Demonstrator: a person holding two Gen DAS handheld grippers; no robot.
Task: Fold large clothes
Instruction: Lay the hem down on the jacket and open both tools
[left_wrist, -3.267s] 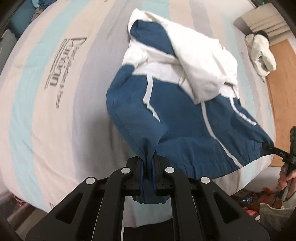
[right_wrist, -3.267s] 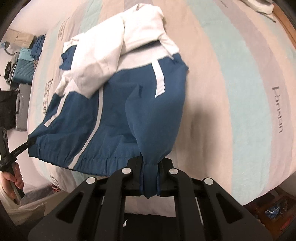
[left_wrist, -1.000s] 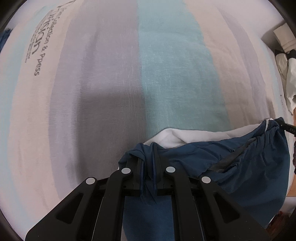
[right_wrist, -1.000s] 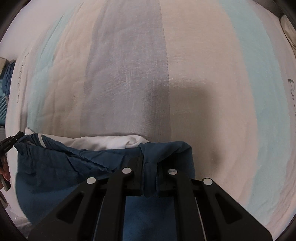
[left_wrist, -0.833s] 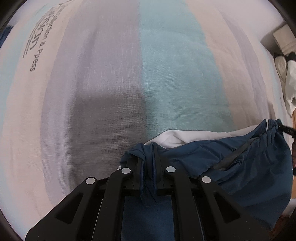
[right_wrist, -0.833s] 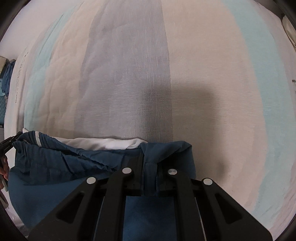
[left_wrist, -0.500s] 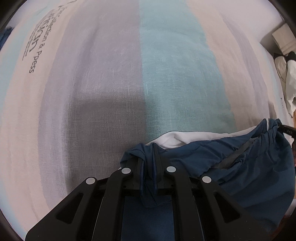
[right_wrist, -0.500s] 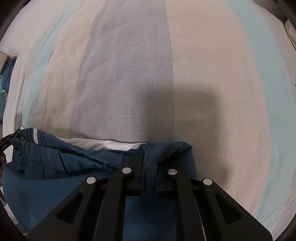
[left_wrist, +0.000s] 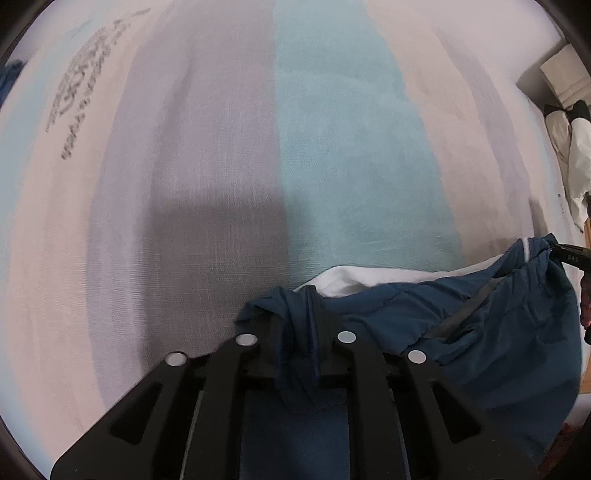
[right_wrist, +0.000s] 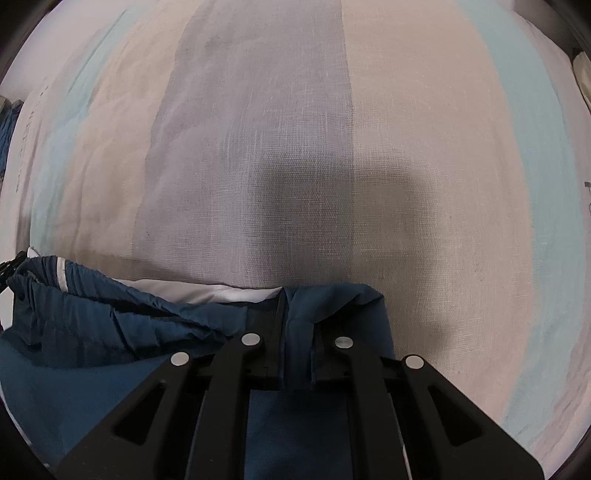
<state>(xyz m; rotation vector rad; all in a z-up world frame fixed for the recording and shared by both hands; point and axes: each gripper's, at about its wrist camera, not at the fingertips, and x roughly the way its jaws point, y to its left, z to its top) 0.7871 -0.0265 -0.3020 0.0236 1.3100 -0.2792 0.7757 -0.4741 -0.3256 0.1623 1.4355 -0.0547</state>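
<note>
Since the earlier frames, the blue-and-white jacket (left_wrist: 480, 325) has been carried from its spread position up the bed and folded over itself; its white part now shows only as a thin strip beyond the blue edge, and over the last second the view has hardly shifted. On the left, my left gripper (left_wrist: 297, 325) is clenched on a bunched corner of blue fabric, which rises between the fingers and hides the fingertips. From there the gathered hem runs right to its far corner, where the tip of my right gripper (left_wrist: 570, 255) shows at the frame edge. In the right wrist view, my right gripper (right_wrist: 299, 325) is likewise clamped on a blue corner, and the hem stretches away left toward the other tool's tip (right_wrist: 11, 267). The jacket lies at the near edge of the striped bedsheet (left_wrist: 332, 147), whose grey, teal and beige bands fill the space ahead, with printed lettering (left_wrist: 72, 107) at far left. Each gripper casts a dark shadow on the sheet. A white bundle (left_wrist: 578, 162) lies off the bed at right.
</note>
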